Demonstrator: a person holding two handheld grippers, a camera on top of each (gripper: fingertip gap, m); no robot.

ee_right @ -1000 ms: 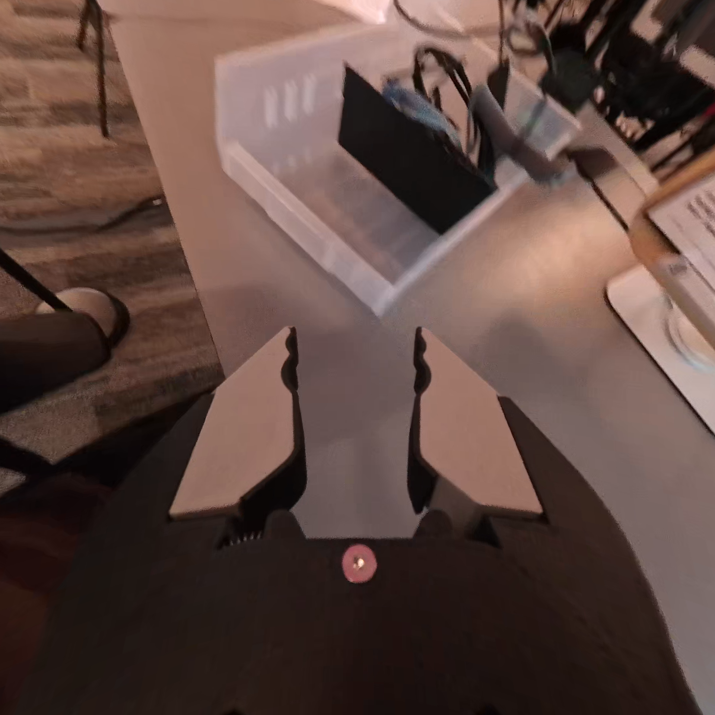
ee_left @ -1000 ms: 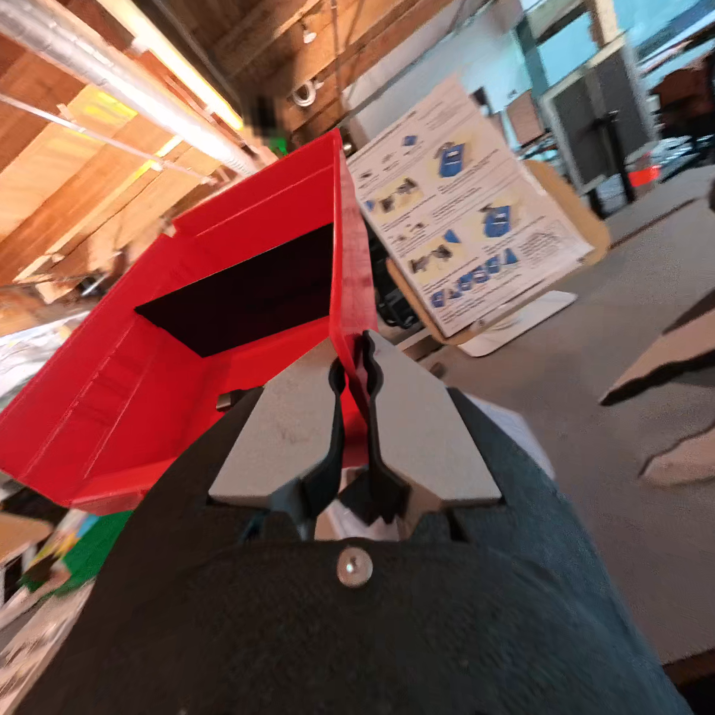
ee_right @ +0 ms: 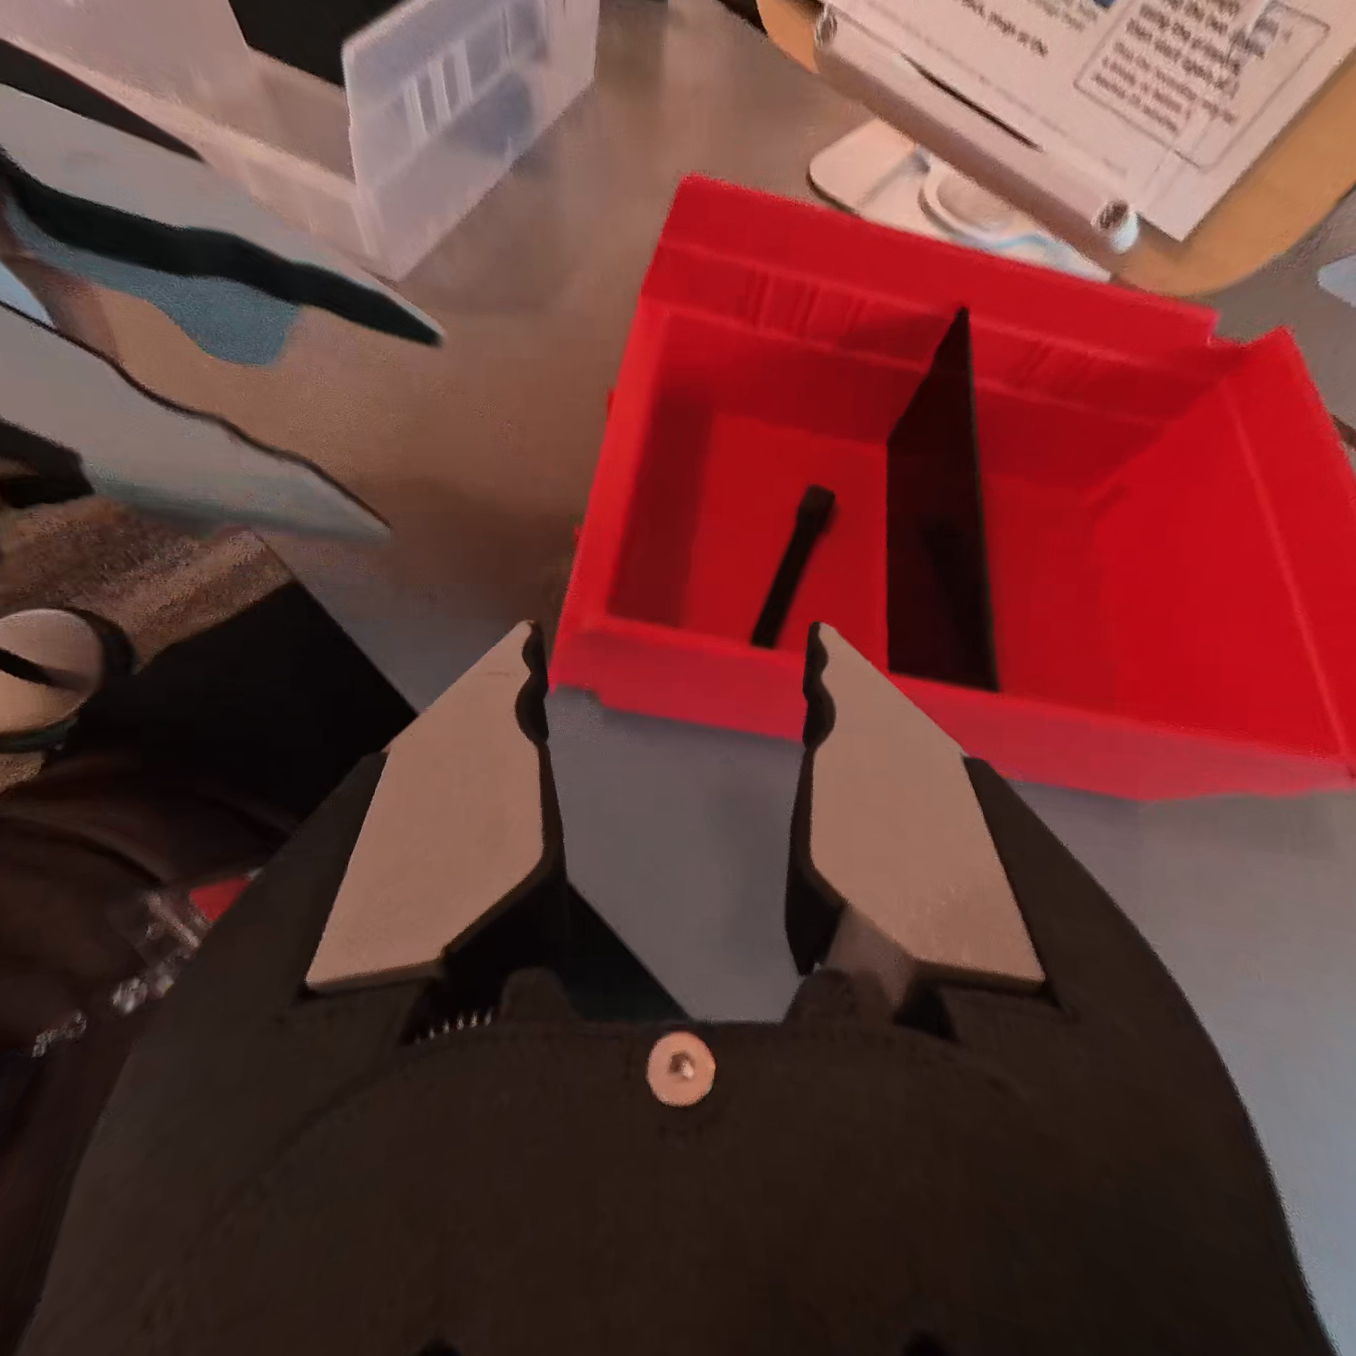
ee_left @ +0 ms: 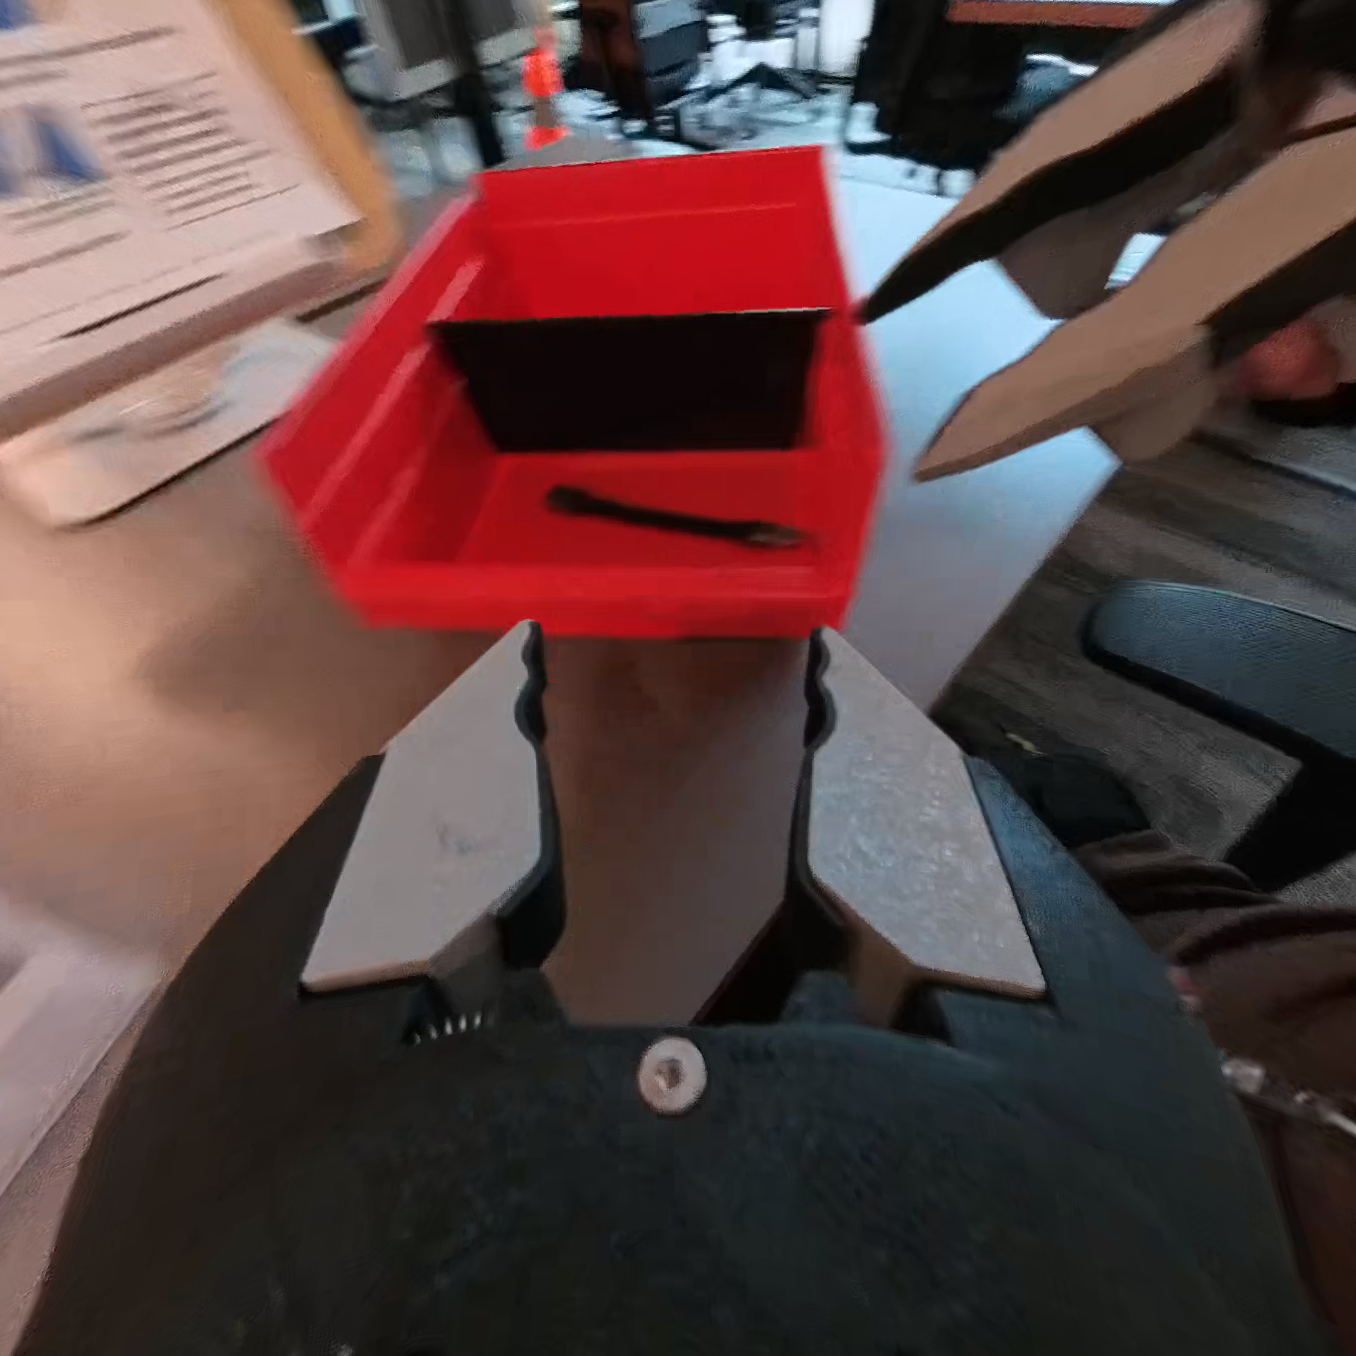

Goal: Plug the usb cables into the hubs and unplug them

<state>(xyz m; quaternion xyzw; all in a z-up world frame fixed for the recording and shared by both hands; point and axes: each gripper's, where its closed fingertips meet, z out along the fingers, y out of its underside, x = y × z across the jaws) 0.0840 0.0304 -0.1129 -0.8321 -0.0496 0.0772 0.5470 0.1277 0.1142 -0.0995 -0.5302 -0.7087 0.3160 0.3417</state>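
A red bin [ee_left: 587, 609] stands on the table, split by a black divider [ee_left: 631, 381]. A short black usb cable [ee_left: 660, 517] lies in its near compartment. My left gripper [ee_left: 671, 660] is open and empty, just short of the bin's front wall. In the right wrist view the red bin [ee_right: 1211, 550] is ahead and to the right, with the black divider [ee_right: 946, 514] and the cable [ee_right: 789, 572] inside. My right gripper [ee_right: 675, 660] is open and empty, with its tips at the bin's near wall. No hub shows in either view.
A clear plastic bin [ee_right: 440, 110] stands at the back left. A printed sheet on a stand [ee_right: 1101, 95] is behind the red bin. The right gripper's fingers [ee_left: 1086, 242] hang right of the bin. A black chair [ee_left: 1211, 660] stands off the table's right edge.
My left gripper was shut on the red bin's side wall, holding it tilted up; now the bin rests on the table and the gripper is open. My right gripper swung from the clear bin to the red bin.
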